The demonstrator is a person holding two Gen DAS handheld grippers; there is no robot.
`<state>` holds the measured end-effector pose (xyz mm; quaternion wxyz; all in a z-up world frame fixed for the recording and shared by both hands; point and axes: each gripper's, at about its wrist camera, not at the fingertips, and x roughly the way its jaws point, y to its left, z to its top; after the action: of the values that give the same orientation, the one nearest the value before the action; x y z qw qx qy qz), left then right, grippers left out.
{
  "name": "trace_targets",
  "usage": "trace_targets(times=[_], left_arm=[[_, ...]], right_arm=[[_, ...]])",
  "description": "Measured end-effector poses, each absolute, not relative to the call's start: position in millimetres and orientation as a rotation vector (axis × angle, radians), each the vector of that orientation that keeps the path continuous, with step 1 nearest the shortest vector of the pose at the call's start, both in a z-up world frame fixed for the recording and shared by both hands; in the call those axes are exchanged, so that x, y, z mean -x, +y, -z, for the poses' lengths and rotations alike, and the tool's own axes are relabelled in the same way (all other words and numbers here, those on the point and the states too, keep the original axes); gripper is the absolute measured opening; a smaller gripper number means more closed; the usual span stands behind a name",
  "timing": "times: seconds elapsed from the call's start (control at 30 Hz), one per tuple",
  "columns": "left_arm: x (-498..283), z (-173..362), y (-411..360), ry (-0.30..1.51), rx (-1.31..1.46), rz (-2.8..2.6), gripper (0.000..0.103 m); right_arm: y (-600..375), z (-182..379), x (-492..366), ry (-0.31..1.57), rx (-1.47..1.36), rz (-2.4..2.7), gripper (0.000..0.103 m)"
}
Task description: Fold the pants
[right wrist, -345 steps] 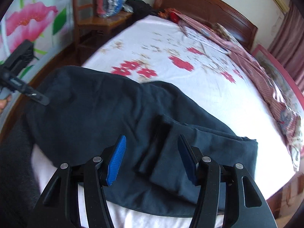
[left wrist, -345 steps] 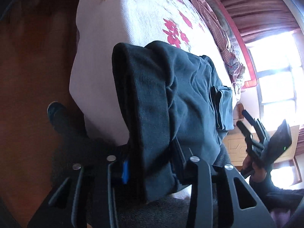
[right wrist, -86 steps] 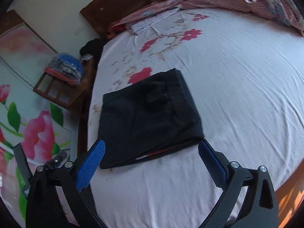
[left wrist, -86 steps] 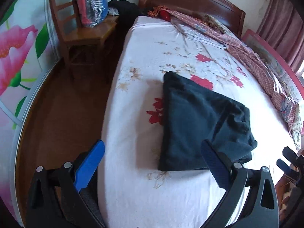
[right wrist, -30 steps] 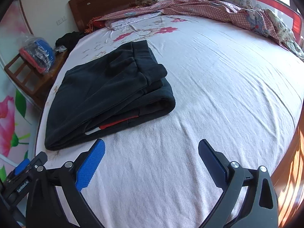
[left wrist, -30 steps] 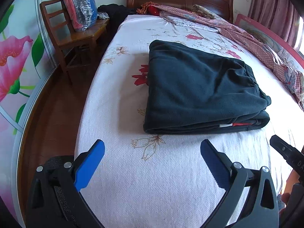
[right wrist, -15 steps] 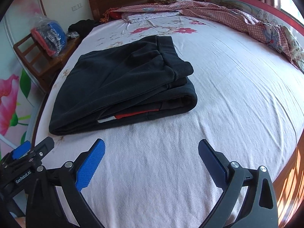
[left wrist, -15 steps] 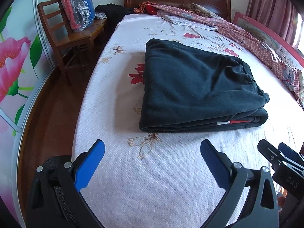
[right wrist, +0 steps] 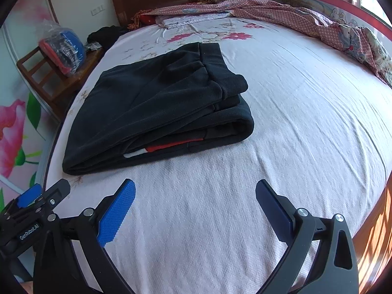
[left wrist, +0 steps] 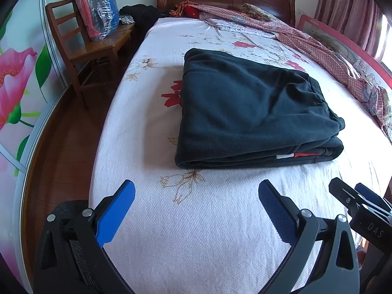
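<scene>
Left wrist: dark pants (left wrist: 247, 107) folded flat; both hand-held grippers (left wrist: 196, 194) (right wrist: 195, 193) gape wide, empty

Folded pants (left wrist: 247, 112) lie on bed (left wrist: 196, 232), chair (left wrist: 80, 49) left.

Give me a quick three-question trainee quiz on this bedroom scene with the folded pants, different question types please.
1. True or false: the left hand-held gripper is clamped on the dark pants.
2. Multiple choice: where do the pants lie? A) on the wooden chair B) on the floral bed sheet C) on the floor
3. Short answer: what sits on the wooden chair beside the bed?

Key
1. False. Both the left one and the right hand-held gripper are open, short of the pants and holding nothing.
2. B, folded into a stack on the bed sheet.
3. A clear plastic bag of red and blue items.
</scene>
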<state>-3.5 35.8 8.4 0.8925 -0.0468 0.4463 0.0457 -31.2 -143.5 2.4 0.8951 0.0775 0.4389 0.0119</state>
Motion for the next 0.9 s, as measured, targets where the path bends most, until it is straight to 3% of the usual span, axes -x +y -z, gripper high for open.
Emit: trace_targets(times=[0.9], left_arm=[[4.6, -10.6, 32.8, 0.917, 0.088, -0.092, 0.101]], right_arm=[[-145.0, -2.5, 30.9, 0.914, -0.175, -0.04, 0.098]])
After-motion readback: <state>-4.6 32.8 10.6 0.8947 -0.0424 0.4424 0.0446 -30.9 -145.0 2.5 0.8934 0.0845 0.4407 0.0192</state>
